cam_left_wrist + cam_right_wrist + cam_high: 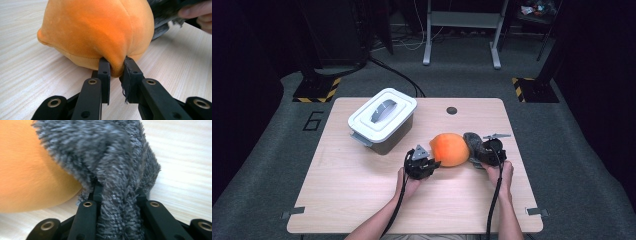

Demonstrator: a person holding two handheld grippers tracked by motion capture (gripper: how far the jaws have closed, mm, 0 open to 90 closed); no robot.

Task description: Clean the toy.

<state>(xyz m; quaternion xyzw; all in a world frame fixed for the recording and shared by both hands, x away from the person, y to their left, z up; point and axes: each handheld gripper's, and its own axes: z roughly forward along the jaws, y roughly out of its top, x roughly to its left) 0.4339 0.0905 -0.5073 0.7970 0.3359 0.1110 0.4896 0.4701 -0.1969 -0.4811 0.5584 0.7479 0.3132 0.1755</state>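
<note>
An orange plush toy (449, 149) with a shaggy grey part (473, 142) lies on the wooden table (362, 200) near its middle. My left gripper (432, 163) sits at the toy's left end, shut on a fold of the orange plush (100, 32), which bulges between its jaws. My right gripper (479, 156) is at the toy's right end, shut on the grey fur (117, 202), which fills the gap between its jaws. The orange body (30, 177) shows to the left in the right gripper view.
A grey box with a white lid and handle (382, 116) stands at the back left of the table. A small dark hole (452, 110) is in the tabletop near the far edge. A hand (197, 15) shows at the upper right of the left gripper view.
</note>
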